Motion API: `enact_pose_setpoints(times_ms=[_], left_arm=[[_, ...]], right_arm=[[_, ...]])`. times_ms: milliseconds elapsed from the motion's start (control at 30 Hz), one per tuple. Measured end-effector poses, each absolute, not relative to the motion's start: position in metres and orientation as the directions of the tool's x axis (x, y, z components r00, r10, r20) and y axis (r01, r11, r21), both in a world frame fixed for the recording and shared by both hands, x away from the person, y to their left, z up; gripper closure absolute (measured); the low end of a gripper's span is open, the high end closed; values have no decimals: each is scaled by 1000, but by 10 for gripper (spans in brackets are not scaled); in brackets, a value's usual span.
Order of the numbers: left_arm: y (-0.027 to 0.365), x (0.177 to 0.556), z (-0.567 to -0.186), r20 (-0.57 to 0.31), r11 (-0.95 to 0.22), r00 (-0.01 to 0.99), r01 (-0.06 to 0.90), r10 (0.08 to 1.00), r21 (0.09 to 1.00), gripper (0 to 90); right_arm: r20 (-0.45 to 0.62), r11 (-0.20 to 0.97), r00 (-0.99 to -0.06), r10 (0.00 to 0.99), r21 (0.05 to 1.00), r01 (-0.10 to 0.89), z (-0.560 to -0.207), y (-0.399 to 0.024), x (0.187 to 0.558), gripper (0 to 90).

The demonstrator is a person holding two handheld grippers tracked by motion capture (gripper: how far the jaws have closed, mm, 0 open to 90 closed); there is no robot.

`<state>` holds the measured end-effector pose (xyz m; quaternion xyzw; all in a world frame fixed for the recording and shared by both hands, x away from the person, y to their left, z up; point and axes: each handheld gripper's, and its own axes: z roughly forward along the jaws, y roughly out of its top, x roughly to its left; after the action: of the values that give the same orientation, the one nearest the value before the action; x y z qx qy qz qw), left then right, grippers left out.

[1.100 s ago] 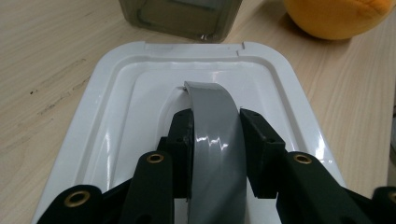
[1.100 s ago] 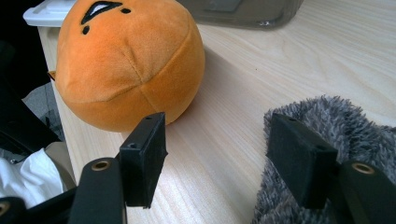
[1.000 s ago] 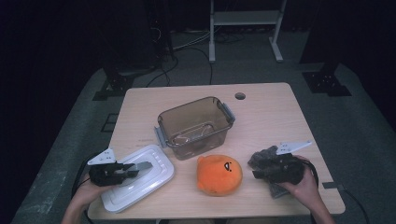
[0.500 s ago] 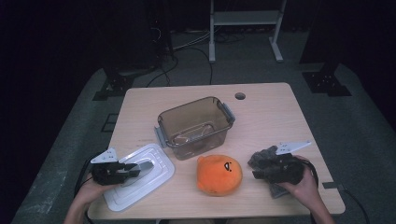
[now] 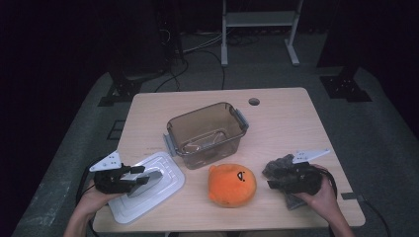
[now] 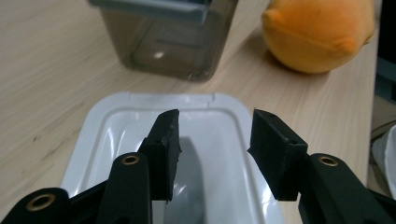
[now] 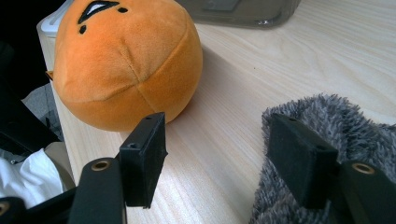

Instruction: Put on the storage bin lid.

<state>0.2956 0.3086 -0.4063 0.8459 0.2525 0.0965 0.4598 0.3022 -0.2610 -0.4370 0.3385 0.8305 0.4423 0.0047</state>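
Left gripper [image 6: 212,149]: jaws parted, empty, poised over white lid [image 6: 140,116], its long axis running ahead. Right gripper [image 7: 215,161]: parted, empty; orange plush [image 7: 126,60] ahead-left, grey fuzzy cloth [image 7: 327,116] beneath.

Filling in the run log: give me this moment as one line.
left hand-held gripper: open over white lid | right hand-held gripper: open, beside grey fuzzy cloth | orange plush: on table | brown container: lidless
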Motion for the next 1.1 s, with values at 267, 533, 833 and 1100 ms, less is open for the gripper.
enact_pose_setpoints(times_ms=[267,533,833,1100], left_arm=[[280,290,-386,-47,-466,897,271,439,842,455],[260,288,-373,-34,-477,921,233,389,848,401],[231,290,-363,-27,-472,944,189,328,861,333],[201,294,-359,-14,-480,963,147,270,865,293]], right_arm=[[293,376,-769,568,739,559,-437,-262,303,353],[287,373,-769,571,744,555,-436,-263,302,349],[285,371,-769,572,746,553,-436,-263,303,343],[284,368,-770,571,750,550,-436,-263,303,339]])
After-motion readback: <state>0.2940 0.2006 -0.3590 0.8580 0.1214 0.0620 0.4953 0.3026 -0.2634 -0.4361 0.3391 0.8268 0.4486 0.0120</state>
